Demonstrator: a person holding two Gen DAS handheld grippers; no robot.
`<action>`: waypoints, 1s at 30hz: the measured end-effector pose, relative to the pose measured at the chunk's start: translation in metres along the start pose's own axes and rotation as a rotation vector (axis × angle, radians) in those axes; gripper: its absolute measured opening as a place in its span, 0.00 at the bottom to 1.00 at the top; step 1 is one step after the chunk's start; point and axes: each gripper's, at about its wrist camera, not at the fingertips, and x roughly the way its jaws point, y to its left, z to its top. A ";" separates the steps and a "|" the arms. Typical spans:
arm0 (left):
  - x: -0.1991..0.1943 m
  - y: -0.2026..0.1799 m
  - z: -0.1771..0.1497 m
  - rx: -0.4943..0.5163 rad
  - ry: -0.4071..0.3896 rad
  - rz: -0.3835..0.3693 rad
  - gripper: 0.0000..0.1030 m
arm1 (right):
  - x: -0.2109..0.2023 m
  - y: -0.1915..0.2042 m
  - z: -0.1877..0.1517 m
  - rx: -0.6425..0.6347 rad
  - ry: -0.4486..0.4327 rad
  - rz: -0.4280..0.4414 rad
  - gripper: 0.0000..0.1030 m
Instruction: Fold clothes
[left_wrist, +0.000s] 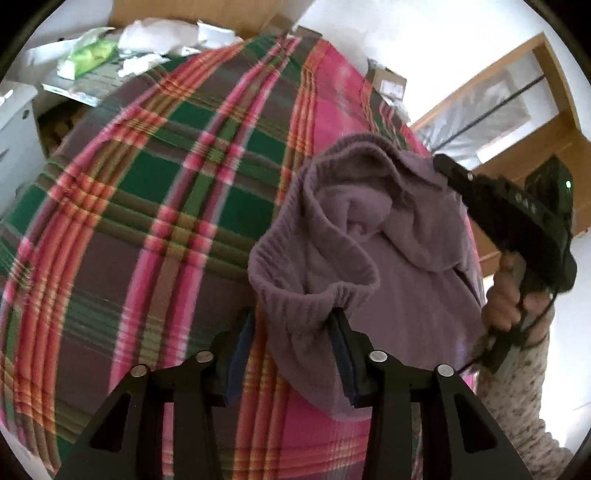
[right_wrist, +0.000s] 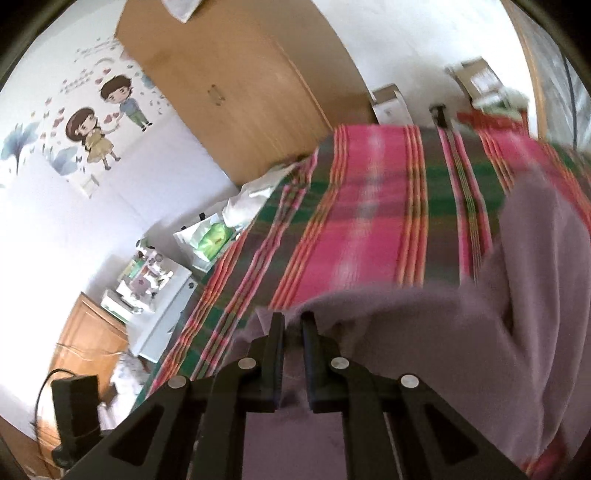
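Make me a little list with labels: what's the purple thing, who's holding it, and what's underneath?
garment: purple sweater, bunched up and lifted
left tongs: wide apart, ribbed hem hanging between them; grip unclear
right tongs: nearly shut on a fold of the sweater
underneath: plaid blanket, pink, green and purple
person: hand on the right tongs' handle
beyond the blanket: cardboard boxes

The left gripper (left_wrist: 291, 328) is standing with its jaws wide apart, purple cloth draping over its right finger. The right gripper (right_wrist: 293, 332) is holding its jaws nearly together, pinching a fold of cloth. A hand (left_wrist: 506, 295) in a dotted sleeve (left_wrist: 517, 387) is gripping the right gripper's handle at far right.
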 end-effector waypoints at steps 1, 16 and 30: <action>-0.001 0.003 -0.001 -0.010 -0.006 -0.003 0.30 | 0.004 0.002 0.008 -0.017 -0.003 -0.010 0.09; -0.022 0.022 -0.020 -0.081 -0.027 -0.052 0.30 | 0.035 -0.006 0.076 -0.172 0.085 -0.110 0.33; -0.004 -0.002 -0.011 -0.019 0.007 -0.049 0.41 | 0.032 -0.002 0.030 -0.697 0.232 -0.294 0.42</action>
